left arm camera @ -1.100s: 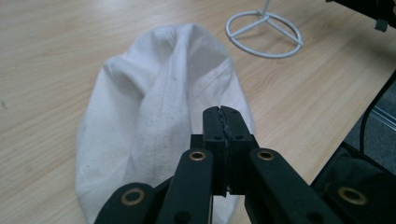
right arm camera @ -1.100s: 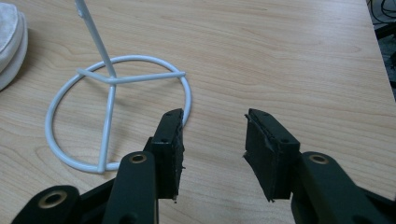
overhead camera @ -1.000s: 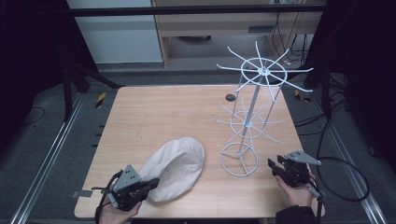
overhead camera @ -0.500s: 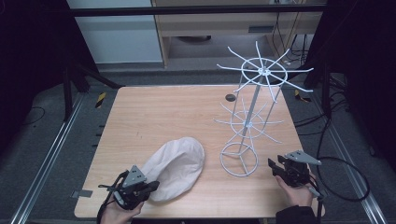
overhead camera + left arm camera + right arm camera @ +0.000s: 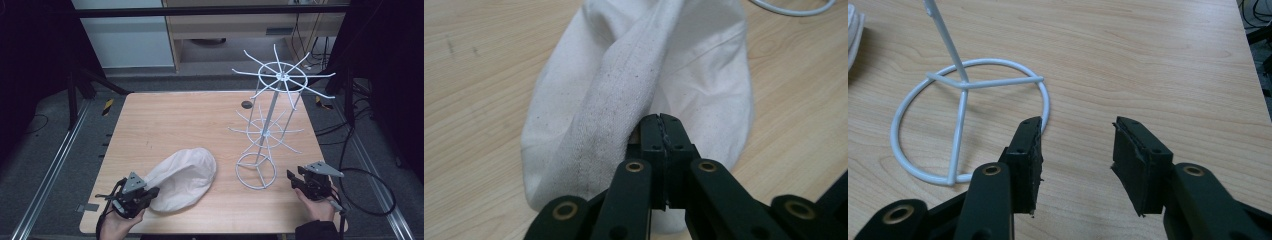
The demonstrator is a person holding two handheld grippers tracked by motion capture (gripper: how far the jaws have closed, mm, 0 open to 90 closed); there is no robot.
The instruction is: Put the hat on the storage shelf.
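At the near left corner of the light wooden table [image 5: 200, 125], the left gripper [image 5: 149, 192] is held low over the tabletop by the person's left hand [image 5: 116, 225]. In the left gripper view its two black jaws are seen pressed together, tip against tip, at the near edge of a white fabric cap [image 5: 644, 90]; whether any cloth is actually caught between them cannot be told, since the tips sit just beside a thick stitched band [image 5: 624, 100] that runs up the middle of the fabric. The cap is seen lying flat on the wood, its rounded bulk spread away from the gripper toward the table's middle [image 5: 182, 177].

Just right of the cap, and apart from it, a white wire display stand [image 5: 267, 125] is seen standing upright on a round ring base [image 5: 256, 171], with a slim pole, a lower tier of short prongs and a wide spoked wheel at the top. A small dark round spot [image 5: 246, 104] is seen on the table beyond the stand.

At the near right, the right gripper [image 5: 296, 180] is held by the person's right hand [image 5: 317, 207]. Its jaws are spread wide with nothing between them, and in the right gripper view its left-hand fingertip [image 5: 1027, 162] is seen just beside the rim of the stand's ring base [image 5: 968, 120], over bare wood.
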